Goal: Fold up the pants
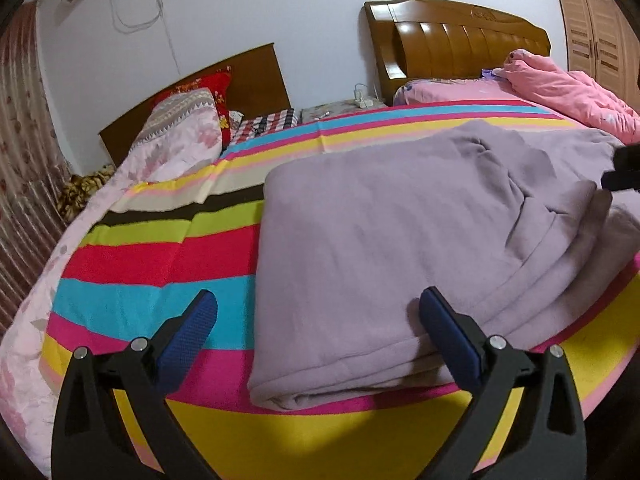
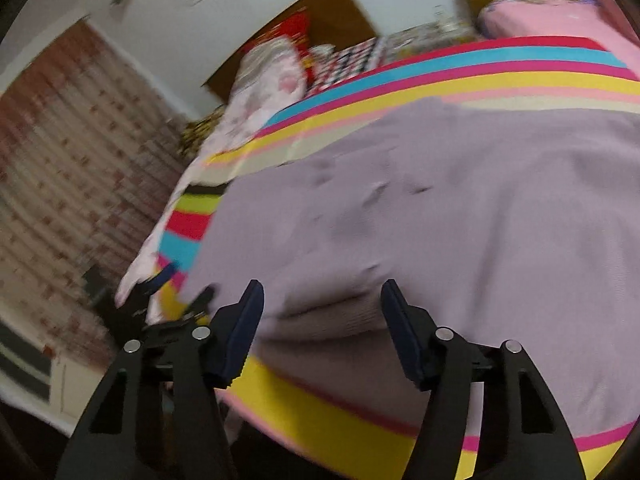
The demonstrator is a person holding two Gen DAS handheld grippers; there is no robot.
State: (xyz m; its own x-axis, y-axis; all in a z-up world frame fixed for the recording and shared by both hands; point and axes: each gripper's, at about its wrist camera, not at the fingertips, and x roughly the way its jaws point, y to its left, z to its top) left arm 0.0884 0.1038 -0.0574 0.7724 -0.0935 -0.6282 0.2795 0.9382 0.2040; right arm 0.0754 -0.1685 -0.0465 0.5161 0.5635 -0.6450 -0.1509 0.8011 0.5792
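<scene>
We see lilac pants (image 1: 400, 240) folded on a striped bed (image 1: 160, 256); left gripper (image 1: 318, 320) and right gripper (image 2: 322, 320) jaws spread, pinching nothing.

No readable text, label, brand, number or sign is showing in either view. A carved emblem on the wooden headboard (image 1: 486, 14) is looking like lettering, but it is too small and blurred to make out.
</scene>
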